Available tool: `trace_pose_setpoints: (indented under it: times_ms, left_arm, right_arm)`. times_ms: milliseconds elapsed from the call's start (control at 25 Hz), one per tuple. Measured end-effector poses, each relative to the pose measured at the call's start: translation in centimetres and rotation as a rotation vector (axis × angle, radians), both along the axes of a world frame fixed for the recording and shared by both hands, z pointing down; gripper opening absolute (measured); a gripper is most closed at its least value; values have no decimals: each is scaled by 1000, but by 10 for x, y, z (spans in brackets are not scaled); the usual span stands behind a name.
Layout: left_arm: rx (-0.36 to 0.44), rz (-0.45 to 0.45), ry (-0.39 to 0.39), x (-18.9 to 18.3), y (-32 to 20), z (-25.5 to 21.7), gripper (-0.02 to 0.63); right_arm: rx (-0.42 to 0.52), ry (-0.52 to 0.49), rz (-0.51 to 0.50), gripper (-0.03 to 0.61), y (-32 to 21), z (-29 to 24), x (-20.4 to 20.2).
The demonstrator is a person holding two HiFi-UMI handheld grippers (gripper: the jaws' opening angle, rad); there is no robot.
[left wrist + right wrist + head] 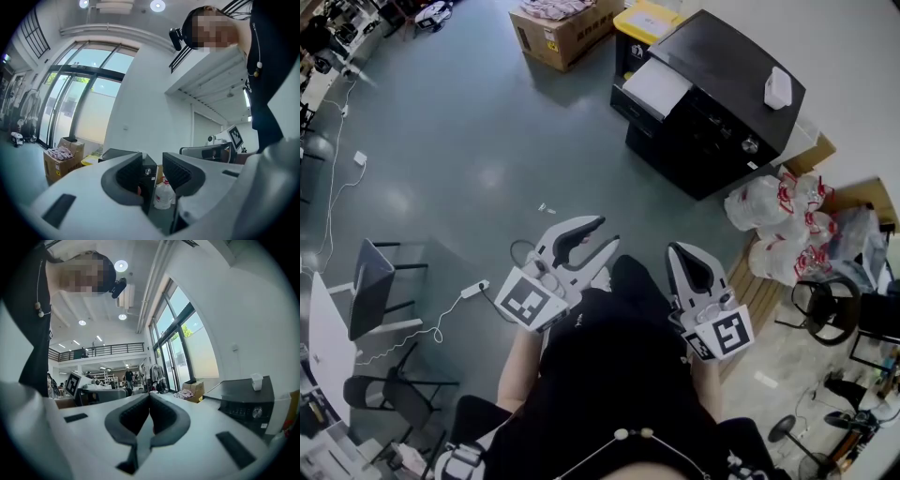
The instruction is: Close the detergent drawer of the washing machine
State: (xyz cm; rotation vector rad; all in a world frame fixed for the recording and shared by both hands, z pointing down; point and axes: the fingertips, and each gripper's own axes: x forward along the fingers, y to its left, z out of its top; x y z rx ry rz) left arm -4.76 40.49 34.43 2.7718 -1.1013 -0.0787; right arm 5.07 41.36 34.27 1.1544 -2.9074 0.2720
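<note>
Grey floor (469, 141) separates us from the washing machine (712, 103), ahead-right, nearer our shut right tongs (678, 251); left tongs (605, 232) gape empty.

I count two grippers of my own: one left gripper (605, 232) and one right gripper (677, 251). Ahead there is one black washing machine (712, 103), one small white box (777, 89) on its top, one cardboard box (565, 28) and one yellow bin (647, 21). The white bags (778, 220) are too bunched to count exactly.

Left tongs (607, 232) gape, right tongs (680, 251) closed, well short of the washing machine (722, 84).
</note>
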Motion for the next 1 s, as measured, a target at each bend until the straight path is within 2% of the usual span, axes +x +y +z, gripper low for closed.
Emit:
trace_pose_setpoints:
  times_ms: [280,480,1000]
  left_arm:
    - [4,-24,-69,-1,-18,13,135]
    - [13,-53,-61,-3,-45,14,135]
    - [-4,-59,-45,18,-182,28,135]
  right_arm:
    - [-6,-9,12,5,-22,7,3]
    - [-12,-3,26,14,-52,13,11]
    - [-30,5,-56,60,-179,28,19]
